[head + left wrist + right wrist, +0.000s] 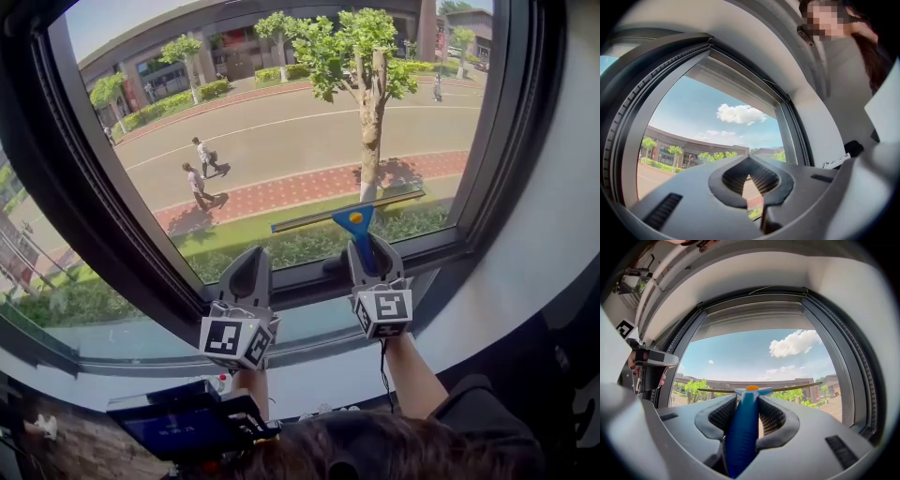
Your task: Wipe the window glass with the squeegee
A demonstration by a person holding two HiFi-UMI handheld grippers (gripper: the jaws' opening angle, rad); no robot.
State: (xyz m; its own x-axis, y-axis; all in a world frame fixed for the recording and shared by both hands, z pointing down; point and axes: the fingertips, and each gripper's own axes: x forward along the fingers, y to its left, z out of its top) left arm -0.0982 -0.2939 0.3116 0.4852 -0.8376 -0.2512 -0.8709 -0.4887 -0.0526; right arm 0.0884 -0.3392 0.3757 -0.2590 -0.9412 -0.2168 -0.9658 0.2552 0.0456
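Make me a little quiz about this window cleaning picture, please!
1. True or false: the right tongs are shut on the squeegee.
2. What do the left tongs hold? A) nothing B) a cloth C) a spray bottle
3. Fill the gap: the squeegee's handle is coloured ____.

Key: 1 true; 2 A; 3 blue.
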